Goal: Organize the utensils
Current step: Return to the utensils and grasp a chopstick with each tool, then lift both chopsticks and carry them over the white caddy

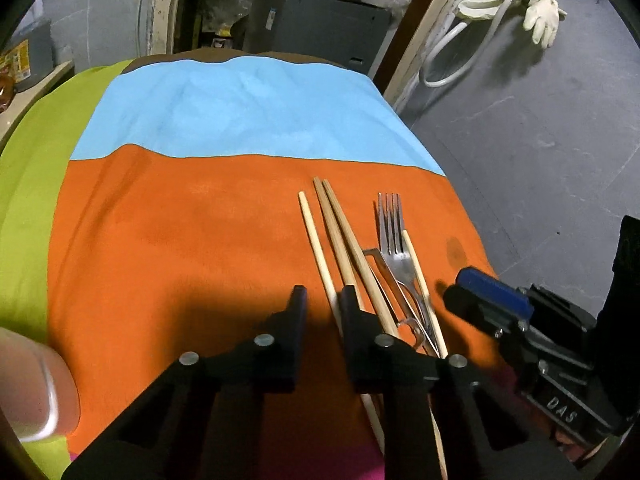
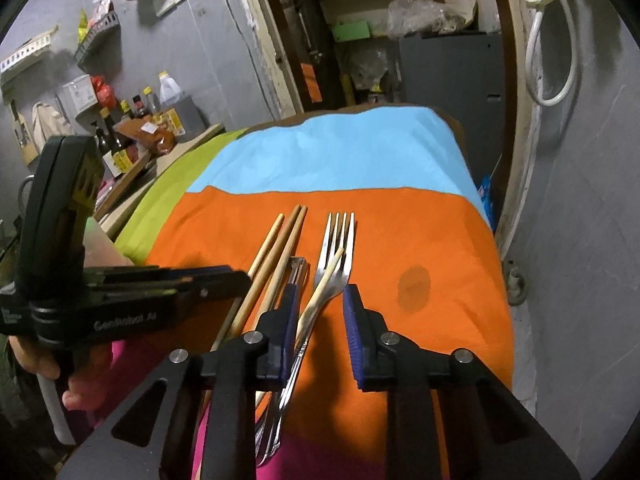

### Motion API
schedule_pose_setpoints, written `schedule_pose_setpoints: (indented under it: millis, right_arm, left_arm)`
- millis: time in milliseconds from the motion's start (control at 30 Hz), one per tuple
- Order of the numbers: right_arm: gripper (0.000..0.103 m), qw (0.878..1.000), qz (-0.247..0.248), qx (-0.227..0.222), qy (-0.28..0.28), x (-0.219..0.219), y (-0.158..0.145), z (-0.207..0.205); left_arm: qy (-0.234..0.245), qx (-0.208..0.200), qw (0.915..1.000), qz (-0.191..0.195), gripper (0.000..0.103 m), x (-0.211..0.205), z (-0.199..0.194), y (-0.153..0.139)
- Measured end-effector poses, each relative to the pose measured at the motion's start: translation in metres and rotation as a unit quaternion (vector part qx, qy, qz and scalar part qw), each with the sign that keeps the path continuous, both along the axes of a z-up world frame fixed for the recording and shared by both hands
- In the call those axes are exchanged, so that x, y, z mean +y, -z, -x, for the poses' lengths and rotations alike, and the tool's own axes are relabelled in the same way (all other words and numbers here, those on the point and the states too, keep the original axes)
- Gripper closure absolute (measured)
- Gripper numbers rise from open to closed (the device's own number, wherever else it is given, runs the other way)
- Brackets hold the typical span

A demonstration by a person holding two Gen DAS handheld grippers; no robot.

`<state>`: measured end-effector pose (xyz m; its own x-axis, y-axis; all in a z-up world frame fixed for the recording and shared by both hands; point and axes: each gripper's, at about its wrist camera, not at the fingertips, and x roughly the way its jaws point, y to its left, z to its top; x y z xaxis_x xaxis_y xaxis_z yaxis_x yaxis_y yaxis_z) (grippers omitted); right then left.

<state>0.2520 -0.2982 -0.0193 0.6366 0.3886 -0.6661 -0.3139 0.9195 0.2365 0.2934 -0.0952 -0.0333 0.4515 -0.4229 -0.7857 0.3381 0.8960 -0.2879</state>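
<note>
Utensils lie bunched on the orange cloth [image 1: 168, 240]. Your left gripper [image 1: 322, 304] is narrow, empty, beside the pale chopstick [image 1: 314, 240]. Right gripper [image 2: 320, 304], narrowed, straddles the fork [image 2: 334, 252] without pinching. Centre each before closing fully.

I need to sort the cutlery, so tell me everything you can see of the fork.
The fork is shiny metal with four straight tines, apparently steel. It lies flat on the orange part of the cloth, tines pointing away from the cameras, to the right of the chopsticks. One pale chopstick lies slanted across its neck. Its handle runs back between the fingers of the right gripper, whose pads do not touch it.
</note>
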Motion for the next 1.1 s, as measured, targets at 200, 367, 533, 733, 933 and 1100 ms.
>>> schedule_pose_setpoints:
  millis: [200, 367, 533, 733, 933, 1100]
  right_arm:
    - [0.083, 0.999, 0.004, 0.031, -0.006, 0.005, 0.008, -0.008]
    - [0.089, 0.998, -0.018, 0.067, -0.006, 0.002, 0.015, -0.016]
    - [0.096, 0.993, -0.066, 0.098, 0.002, -0.005, 0.018, -0.02]
    - [0.1, 0.989, -0.102, 0.107, 0.017, -0.014, 0.02, -0.015]
    - [0.1, 0.991, -0.115, 0.06, 0.018, -0.014, 0.004, 0.006]
    - [0.1, 0.992, -0.12, -0.026, 0.02, -0.008, -0.021, 0.032]
  left_arm:
    - [0.007, 0.008, 0.9998, -0.016, 0.092, -0.006, -0.005, 0.001]
    - [0.001, 0.026, 0.9995, -0.018, 0.099, -0.01, -0.011, 0.001]
    - [-0.008, 0.028, 0.9996, -0.005, 0.101, -0.007, -0.009, 0.0]
    - [-0.012, -0.002, 0.9999, 0.006, 0.101, 0.001, 0.01, -0.01]
    - [-0.023, -0.069, 0.997, 0.028, 0.101, 0.016, 0.045, -0.03]
    - [-0.034, -0.155, 0.9854, 0.063, 0.101, 0.034, 0.081, -0.051]
